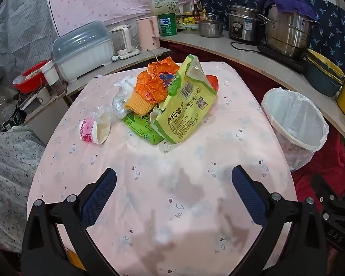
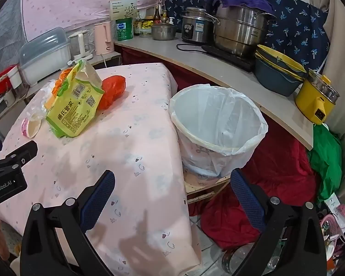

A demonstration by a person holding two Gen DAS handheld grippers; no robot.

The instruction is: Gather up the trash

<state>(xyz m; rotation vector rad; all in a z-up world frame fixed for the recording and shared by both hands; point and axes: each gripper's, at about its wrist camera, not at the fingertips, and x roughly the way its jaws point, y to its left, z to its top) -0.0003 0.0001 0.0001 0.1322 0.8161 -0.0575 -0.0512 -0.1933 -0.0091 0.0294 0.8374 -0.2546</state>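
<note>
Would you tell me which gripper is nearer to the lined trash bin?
Right. The right gripper hovers open at the table's edge with the trash bin just ahead of it. The left gripper, also open, hovers over the table, with the bin off to its right.

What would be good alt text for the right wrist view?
An open hand-held gripper hovers over a pink tablecloth-covered table, facing a white plastic-lined trash bin beside it. A yellow-green food bag tops the litter pile.
</note>
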